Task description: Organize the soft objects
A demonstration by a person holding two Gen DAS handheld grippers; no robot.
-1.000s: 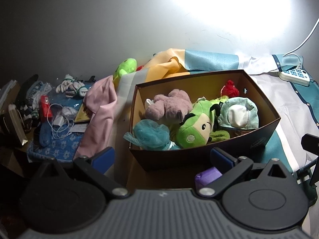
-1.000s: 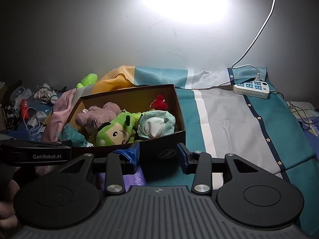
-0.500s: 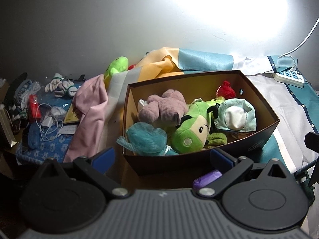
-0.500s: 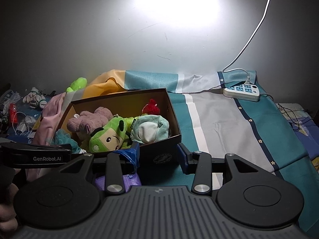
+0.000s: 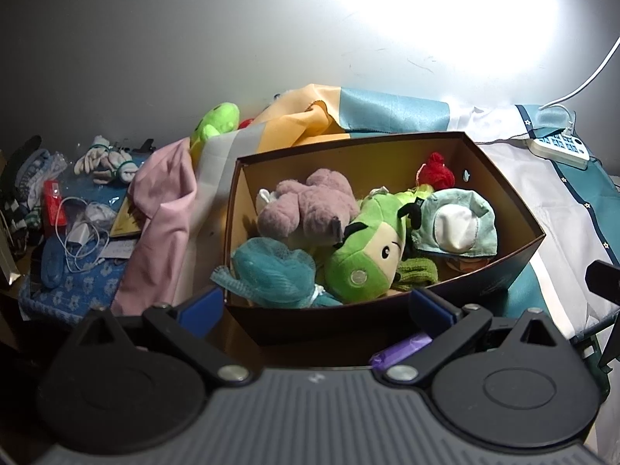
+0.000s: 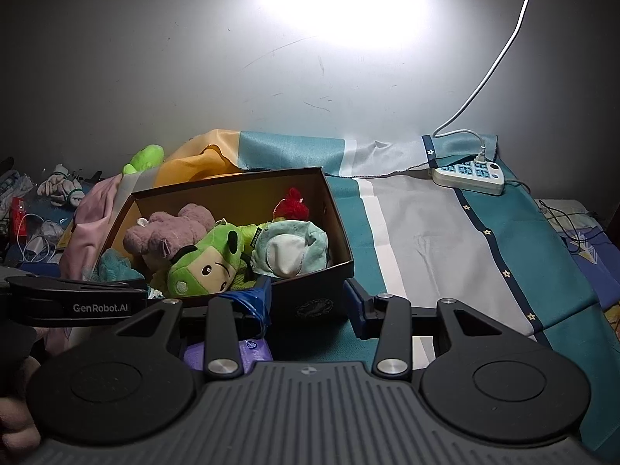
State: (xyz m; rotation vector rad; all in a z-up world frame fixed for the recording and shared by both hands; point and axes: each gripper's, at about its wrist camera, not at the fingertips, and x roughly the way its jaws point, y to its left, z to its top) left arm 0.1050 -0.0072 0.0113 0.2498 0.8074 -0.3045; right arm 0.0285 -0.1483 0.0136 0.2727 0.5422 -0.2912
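An open brown cardboard box (image 5: pixel 348 321) (image 6: pixel 310 302) stands on the striped cloth. It holds a mauve plush (image 5: pixel 310 205), a green plush (image 5: pixel 364 259) (image 6: pixel 205 263), a teal mesh puff (image 5: pixel 271 271), a red knitted piece (image 5: pixel 436 172) and a pale teal cap (image 5: pixel 453 228) (image 6: pixel 290 248). My left gripper (image 5: pixel 316 306) is wide open just short of the box's near wall, holding nothing. My right gripper (image 6: pixel 310 302) is partly open in front of the box's near right corner, with nothing pinched. A purple packet (image 5: pixel 403 348) (image 6: pixel 252 350) lies below the grippers.
A pink cloth (image 5: pixel 162 217), another green plush (image 5: pixel 217 120), gloves (image 5: pixel 104 161), cables and small clutter lie left of the box. A white power strip (image 6: pixel 469 174) with its cord sits at the back right. The left gripper's body (image 6: pixel 77 302) and a hand (image 6: pixel 15 407) show at lower left.
In the left wrist view the box has slid left and looms a little larger as that gripper came closer and lower. The right wrist view has hardly shifted.
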